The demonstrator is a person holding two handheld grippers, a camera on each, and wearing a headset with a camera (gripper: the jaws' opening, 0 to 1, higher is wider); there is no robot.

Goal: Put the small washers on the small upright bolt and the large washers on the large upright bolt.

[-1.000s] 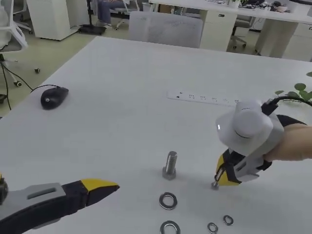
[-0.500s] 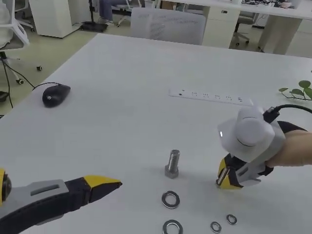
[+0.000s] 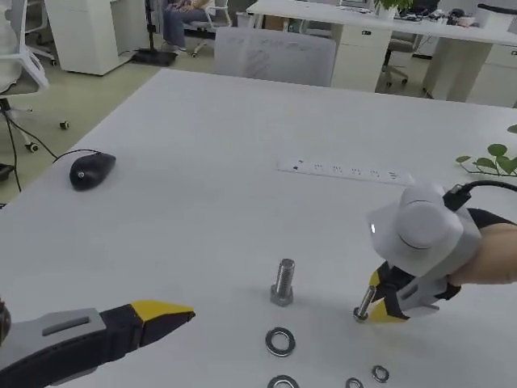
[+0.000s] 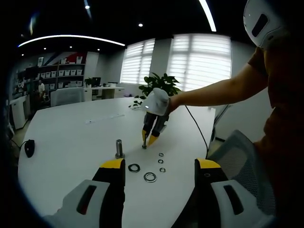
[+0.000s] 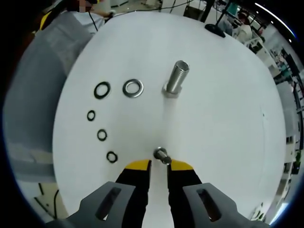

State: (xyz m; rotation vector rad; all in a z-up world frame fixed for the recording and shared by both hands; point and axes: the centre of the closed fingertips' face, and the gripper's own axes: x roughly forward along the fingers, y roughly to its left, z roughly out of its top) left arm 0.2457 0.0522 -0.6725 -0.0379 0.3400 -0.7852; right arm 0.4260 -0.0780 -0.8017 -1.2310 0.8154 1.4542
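I have the right gripper (image 5: pixel 158 166) down near the desk's (image 3: pixel 202 162) near edge, on its right half, with the yellow tips drawn close together and only a slim gap left. The small bolt (image 5: pixel 161 155) sits right at those tips, touching them. In the head view it leans a little, top end toward the gripper, lower end on the desk. I cannot tell whether the tips actually clamp it or merely rest against it. The large bolt (image 3: pixel 283 283) stands upright to its left, well apart from it, nothing threaded on it. Two large washers (image 5: pixel 133 88) lie flat between that bolt and the near edge, side by side and not touching. Three small washers (image 5: pixel 102 135) lie in a loose row nearer the small bolt, also flat on the desk, each apart from the others. My left gripper (image 4: pixel 160 164) hangs above the near left part of the desk with its jaws spread wide, holding nothing. A mouse (image 3: pixel 90 170) lies toward the left edge, and a power strip (image 3: pixel 343 171) lies beyond the bolts, toward the right edge.
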